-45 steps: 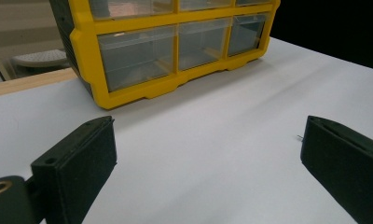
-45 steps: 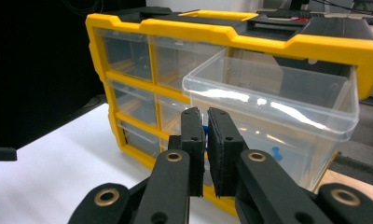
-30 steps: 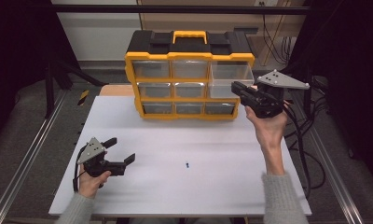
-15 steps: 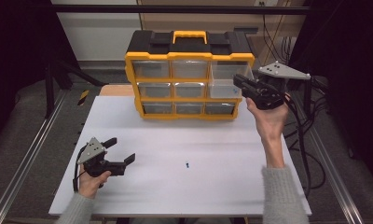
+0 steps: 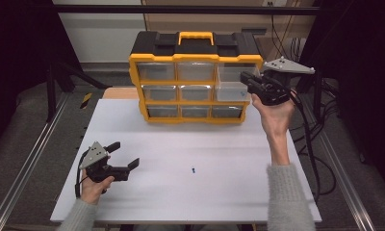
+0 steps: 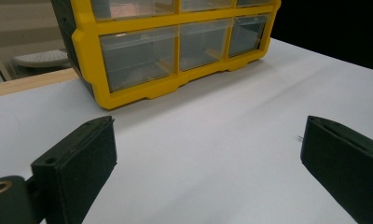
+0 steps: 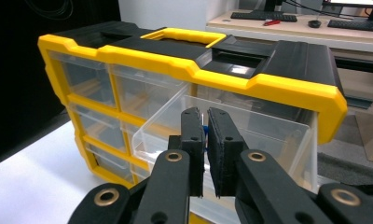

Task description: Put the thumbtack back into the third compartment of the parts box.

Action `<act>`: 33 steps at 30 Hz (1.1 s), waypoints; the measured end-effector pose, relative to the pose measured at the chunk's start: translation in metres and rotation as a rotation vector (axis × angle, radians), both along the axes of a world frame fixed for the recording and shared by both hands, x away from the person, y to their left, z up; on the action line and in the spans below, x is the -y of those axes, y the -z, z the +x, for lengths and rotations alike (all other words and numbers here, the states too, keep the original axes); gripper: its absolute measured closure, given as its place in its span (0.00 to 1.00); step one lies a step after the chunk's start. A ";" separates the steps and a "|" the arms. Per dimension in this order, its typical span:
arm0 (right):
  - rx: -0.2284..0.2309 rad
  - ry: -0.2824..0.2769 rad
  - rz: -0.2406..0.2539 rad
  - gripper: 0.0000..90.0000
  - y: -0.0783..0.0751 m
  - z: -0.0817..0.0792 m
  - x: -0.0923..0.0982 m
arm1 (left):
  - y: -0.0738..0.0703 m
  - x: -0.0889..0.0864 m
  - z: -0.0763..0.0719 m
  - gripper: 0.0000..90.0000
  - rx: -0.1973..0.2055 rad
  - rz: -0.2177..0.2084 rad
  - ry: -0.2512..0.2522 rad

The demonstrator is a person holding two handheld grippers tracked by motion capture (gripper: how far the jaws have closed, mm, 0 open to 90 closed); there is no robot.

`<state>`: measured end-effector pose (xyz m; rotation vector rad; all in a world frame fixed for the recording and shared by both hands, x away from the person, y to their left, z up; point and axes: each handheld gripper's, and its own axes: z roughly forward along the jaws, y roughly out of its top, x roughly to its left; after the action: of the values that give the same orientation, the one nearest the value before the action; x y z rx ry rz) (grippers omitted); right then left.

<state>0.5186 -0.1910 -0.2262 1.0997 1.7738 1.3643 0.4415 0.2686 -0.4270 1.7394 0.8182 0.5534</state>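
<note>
Right claw (image 7: pixel 204 122) pinches one small blue piece (image 7: pixel 204 132) over one pulled-out drawer (image 7: pixel 250 126); left claw (image 5: pixel 125 156) spread.

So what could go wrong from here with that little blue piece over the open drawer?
The right gripper pinches a tiny blue piece above the pulled-out drawer. Released off-centre, it may bounce off the clear wall and miss. The drawer juts far out of the yellow organizer, so a nudge could tip it loose. Another small piece on the table could be swept off.
</note>
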 end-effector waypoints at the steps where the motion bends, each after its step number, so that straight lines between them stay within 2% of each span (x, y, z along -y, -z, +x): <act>1: -0.005 0.003 -0.002 0.95 0.000 0.001 0.000 | 0.000 0.000 0.000 0.03 0.000 0.000 0.000; 15: -0.013 0.036 -0.026 0.95 -0.001 0.016 -0.001 | 0.000 0.000 0.000 0.03 0.001 -0.002 -0.001; 33: -0.046 0.062 -0.045 0.95 0.007 0.029 -0.003 | 0.000 -0.001 0.000 0.03 -0.002 -0.004 -0.004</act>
<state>0.5480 -0.1884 -0.2336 1.1607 1.7796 1.2664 0.4416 0.2693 -0.4272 1.7354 0.8240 0.5518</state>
